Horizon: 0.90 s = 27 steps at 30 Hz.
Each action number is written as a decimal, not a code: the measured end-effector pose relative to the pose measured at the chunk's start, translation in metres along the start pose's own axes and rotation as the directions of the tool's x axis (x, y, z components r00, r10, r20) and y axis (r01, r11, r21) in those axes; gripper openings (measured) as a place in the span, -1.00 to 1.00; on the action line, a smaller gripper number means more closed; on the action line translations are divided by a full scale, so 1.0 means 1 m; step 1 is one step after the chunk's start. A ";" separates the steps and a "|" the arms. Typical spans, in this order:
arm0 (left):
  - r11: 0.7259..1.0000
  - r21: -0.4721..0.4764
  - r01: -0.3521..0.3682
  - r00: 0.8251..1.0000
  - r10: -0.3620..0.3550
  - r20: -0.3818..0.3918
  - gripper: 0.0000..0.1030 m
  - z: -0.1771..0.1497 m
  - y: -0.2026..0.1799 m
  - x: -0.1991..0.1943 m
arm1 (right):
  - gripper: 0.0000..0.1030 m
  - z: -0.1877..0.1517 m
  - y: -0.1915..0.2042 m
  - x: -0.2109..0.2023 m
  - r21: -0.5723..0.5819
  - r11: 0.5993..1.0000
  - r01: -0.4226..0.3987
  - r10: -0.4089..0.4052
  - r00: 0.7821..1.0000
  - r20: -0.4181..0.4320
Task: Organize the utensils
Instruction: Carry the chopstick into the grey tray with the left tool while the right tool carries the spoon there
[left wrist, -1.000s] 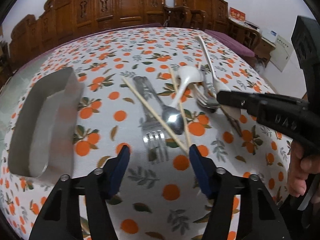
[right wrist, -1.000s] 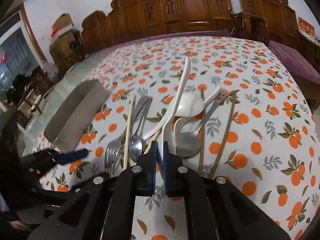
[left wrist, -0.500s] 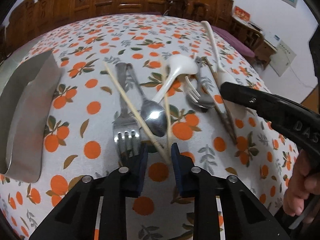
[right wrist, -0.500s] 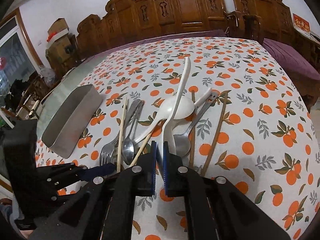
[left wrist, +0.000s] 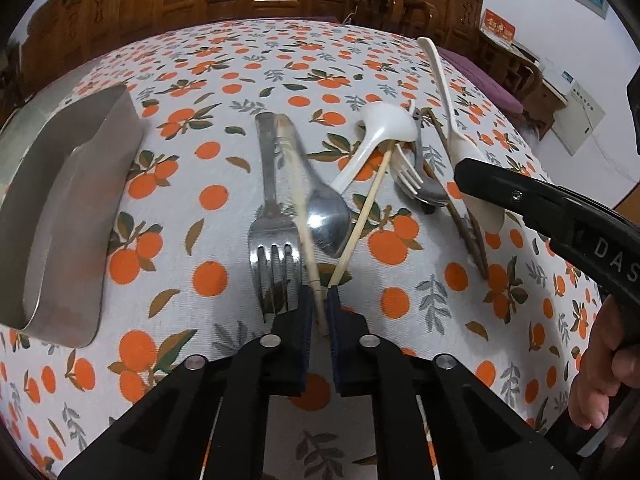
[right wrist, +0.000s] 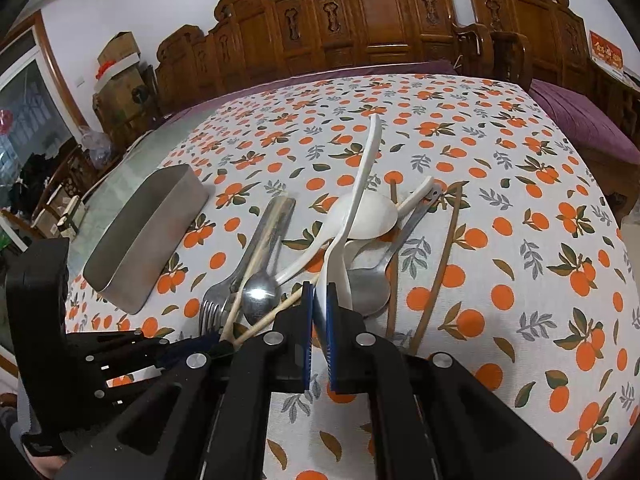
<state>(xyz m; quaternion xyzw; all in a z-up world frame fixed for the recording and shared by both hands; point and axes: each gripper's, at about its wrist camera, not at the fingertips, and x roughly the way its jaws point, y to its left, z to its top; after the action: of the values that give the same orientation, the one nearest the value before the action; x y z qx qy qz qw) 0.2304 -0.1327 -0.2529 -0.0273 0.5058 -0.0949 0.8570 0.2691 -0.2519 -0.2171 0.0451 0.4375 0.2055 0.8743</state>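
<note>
Utensils lie in a heap on the orange-print cloth: a metal fork [left wrist: 272, 232], a metal spoon [left wrist: 326, 216], a white ceramic spoon [left wrist: 380, 124] and two pale chopsticks [left wrist: 360, 224]. My left gripper [left wrist: 319, 304] is shut on the near ends of the pale chopsticks [right wrist: 256, 280], one of them blurred. My right gripper [right wrist: 319, 300] is shut on a long white plastic spoon [right wrist: 356, 200], held tilted over the heap; it also shows in the left wrist view [left wrist: 444, 92]. A metal tray [left wrist: 68, 208] stands at the left.
Two dark brown chopsticks [right wrist: 440, 264], a second metal spoon [right wrist: 368, 292] and a smaller fork [left wrist: 408, 164] lie at the right of the heap. The tray shows in the right wrist view [right wrist: 148, 236] too. Carved wooden chairs [right wrist: 360, 24] line the table's far side.
My left gripper moved forward and closed from wide open onto the pale chopsticks, which have swung closer together. My right gripper keeps holding the white plastic spoon.
</note>
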 end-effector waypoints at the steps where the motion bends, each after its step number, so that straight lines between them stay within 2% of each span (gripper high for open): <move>1: 1.000 0.002 0.002 1.000 -0.002 0.003 -0.91 -0.001 0.001 0.000 | -0.86 0.000 0.000 0.000 -0.002 1.000 0.001 -0.001 1.000 -0.002; 7: 1.000 0.002 0.013 1.000 -0.013 0.007 -0.92 -0.005 0.004 -0.008 | -0.86 0.000 0.002 0.001 -0.005 1.000 -0.006 0.006 1.000 0.001; 18: 0.999 0.018 0.032 0.995 -0.034 0.092 -0.92 -0.002 0.020 -0.051 | -0.86 -0.001 0.022 0.004 -0.049 0.998 -0.039 0.038 0.999 -0.012; 24: 1.000 0.013 0.014 0.992 -0.015 0.124 -0.92 0.003 0.043 -0.071 | -0.86 -0.004 0.042 0.005 -0.068 0.995 -0.074 0.073 0.997 -0.026; 27: 1.000 0.010 0.002 0.991 -0.003 0.137 -0.92 0.005 0.060 -0.082 | -0.86 -0.007 0.057 0.006 -0.099 0.993 -0.068 0.065 0.997 -0.036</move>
<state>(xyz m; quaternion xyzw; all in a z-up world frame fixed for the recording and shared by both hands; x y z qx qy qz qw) 0.2042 -0.0589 -0.1886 -0.0300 0.4451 -0.0964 0.8898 0.2485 -0.1980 -0.2113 0.0125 0.4391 0.2567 0.8609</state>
